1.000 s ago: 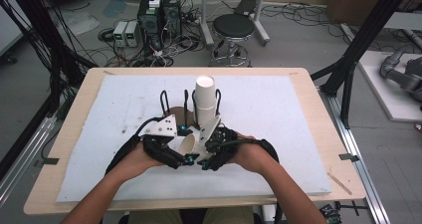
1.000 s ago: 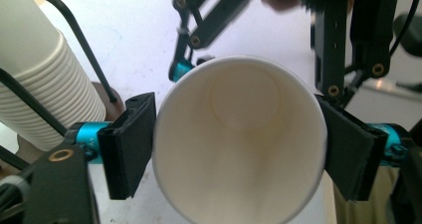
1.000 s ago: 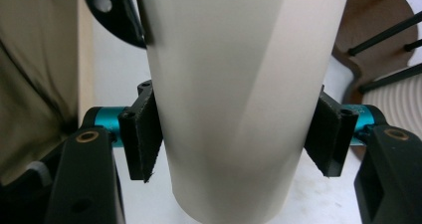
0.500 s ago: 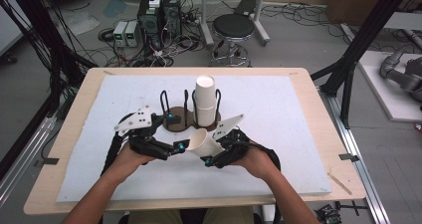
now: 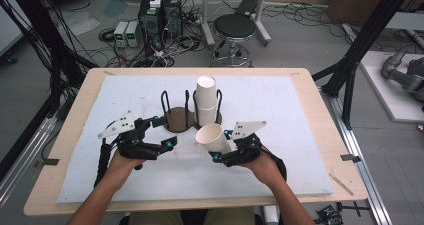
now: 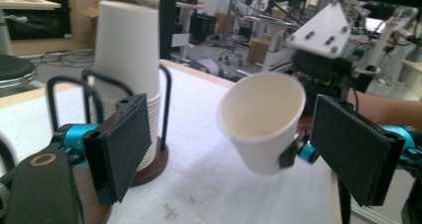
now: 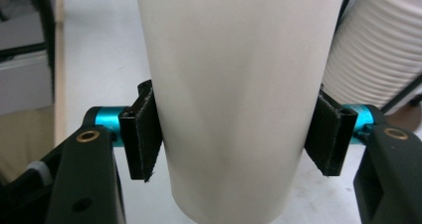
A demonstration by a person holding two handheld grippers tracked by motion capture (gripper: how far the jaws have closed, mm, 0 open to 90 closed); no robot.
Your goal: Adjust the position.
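A tall stack of white paper cups (image 5: pixel 206 99) stands in one ring of a black wire holder (image 5: pixel 176 119) at the middle of the table. My right gripper (image 5: pixel 220 146) is shut on a single white paper cup (image 5: pixel 210 135), tilted, mouth up and to the left, in front of the stack. In the right gripper view both pads (image 7: pixel 144 134) press the cup's (image 7: pixel 239 74) sides. My left gripper (image 5: pixel 165 131) is to the left, apart from the cup. Its jaws have just been opening and stand open with nothing between them. The held cup (image 6: pixel 261 119) is farther off in the left gripper view.
The holder's second ring, on its dark round base (image 5: pixel 175 122), is left of the stack. A white mat (image 5: pixel 280 105) covers most of the wooden table (image 5: pixel 312 95). Black frame posts flank the table, with a stool (image 5: pixel 235 27) and electronics behind it.
The two grippers were together on the cup in front of the stack. The left one has let go and moved left. The right one has drawn the cup right and toward the front.
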